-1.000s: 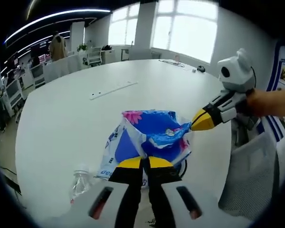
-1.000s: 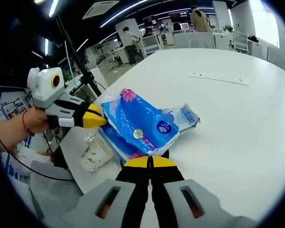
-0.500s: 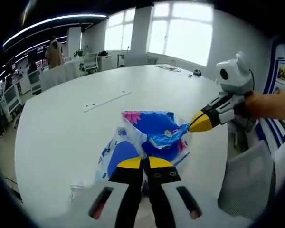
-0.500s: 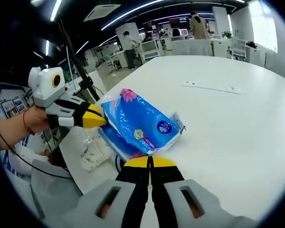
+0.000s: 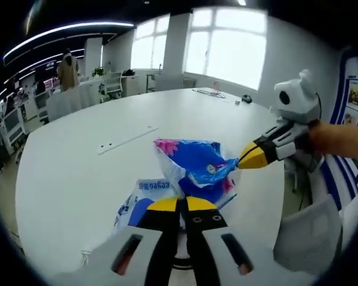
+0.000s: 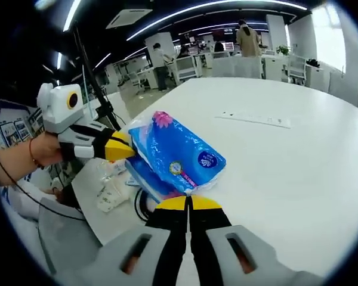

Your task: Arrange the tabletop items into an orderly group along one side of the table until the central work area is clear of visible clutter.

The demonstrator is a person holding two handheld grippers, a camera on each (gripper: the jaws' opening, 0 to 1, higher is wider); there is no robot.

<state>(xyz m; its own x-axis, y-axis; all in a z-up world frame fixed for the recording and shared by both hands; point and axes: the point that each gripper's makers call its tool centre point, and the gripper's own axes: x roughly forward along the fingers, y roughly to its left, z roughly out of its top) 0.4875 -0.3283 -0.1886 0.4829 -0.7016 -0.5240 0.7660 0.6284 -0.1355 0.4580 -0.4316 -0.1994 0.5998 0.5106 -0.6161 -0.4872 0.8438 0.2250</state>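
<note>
A blue tissue pack [image 5: 197,167] with a pink flower print hangs above the white table [image 5: 71,161], held from two sides. My left gripper [image 5: 179,204] is shut on its near edge. My right gripper [image 5: 246,159] comes in from the right, shut on the pack's corner. In the right gripper view the same pack [image 6: 176,152] is pinched by my right gripper [image 6: 190,202] at its near edge and by my left gripper [image 6: 126,151] at its left end. A second blue-and-white tissue pack [image 5: 138,199] lies on the table underneath.
A crumpled clear plastic bottle [image 6: 110,190] and a black cable loop [image 6: 138,205] lie by the table edge. A thin white strip [image 6: 255,119] rests mid-table. A grey chair [image 5: 307,235] stands beside the table. People and desks are far behind.
Both grippers have risen with the blue pack, which now hangs clear of the second pack. The bottle has slipped out of the left gripper view's bottom.
</note>
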